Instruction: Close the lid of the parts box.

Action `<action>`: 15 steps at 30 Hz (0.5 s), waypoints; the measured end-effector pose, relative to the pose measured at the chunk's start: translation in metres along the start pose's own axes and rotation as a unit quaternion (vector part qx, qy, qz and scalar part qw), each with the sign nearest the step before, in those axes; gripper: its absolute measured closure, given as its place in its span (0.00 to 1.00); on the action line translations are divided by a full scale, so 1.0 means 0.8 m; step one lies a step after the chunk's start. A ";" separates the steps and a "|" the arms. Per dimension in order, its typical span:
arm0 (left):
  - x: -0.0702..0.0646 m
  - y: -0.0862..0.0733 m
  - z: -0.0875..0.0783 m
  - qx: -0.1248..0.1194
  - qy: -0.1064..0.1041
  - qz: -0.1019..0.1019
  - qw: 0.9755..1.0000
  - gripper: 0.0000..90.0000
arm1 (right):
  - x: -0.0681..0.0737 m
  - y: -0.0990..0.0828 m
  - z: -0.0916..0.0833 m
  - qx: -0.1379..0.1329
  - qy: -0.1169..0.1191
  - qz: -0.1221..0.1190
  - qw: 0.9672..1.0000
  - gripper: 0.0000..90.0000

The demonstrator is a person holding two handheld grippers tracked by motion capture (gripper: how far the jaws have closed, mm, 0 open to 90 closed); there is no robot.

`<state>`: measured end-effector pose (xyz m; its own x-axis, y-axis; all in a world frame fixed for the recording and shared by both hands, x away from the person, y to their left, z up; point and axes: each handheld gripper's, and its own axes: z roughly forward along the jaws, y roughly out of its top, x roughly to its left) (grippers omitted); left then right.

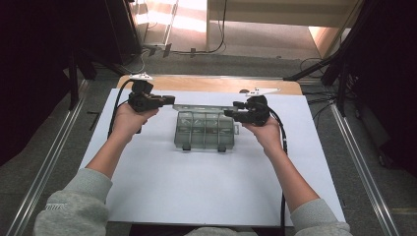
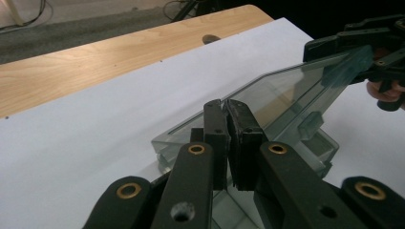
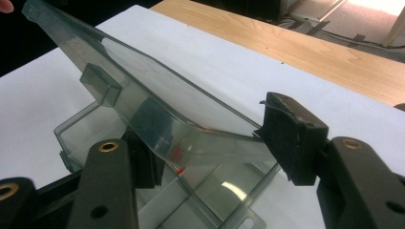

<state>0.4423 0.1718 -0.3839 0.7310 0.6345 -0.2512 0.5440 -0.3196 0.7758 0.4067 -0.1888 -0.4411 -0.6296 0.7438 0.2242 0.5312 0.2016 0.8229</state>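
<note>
While the left gripper [image 2: 228, 107] clamps the raised lid [image 2: 291, 90], the right gripper [image 3: 210, 148] straddles it unclenched

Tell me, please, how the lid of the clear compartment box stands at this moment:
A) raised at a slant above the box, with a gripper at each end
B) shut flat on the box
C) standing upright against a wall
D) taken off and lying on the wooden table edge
A: the lid slants up from the compartment box, with the left gripper shut on one end and the right gripper's jaws around the other.
</note>
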 end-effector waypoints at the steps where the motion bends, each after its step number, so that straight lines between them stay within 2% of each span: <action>1: -0.001 0.000 0.001 0.003 -0.002 0.002 1.000 0.97 | 0.000 -0.001 0.000 0.002 -0.002 0.002 1.000 0.48; 7: -0.005 0.000 0.003 0.012 -0.007 0.010 1.000 0.97 | -0.003 -0.005 -0.003 0.005 0.002 0.008 1.000 0.48; 11: -0.006 -0.001 0.004 0.016 -0.019 0.018 1.000 0.97 | -0.003 -0.007 -0.005 0.011 0.004 0.013 1.000 0.48; 15: -0.006 -0.003 0.005 0.021 -0.025 0.015 0.999 0.97 | -0.001 -0.012 -0.005 0.015 0.004 0.009 1.000 0.49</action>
<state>0.4394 0.1670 -0.3868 0.7668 0.5880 -0.2573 0.5370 -0.3681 0.7591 0.3997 -0.1940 -0.4467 -0.6245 0.7423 0.2428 0.5592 0.2079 0.8025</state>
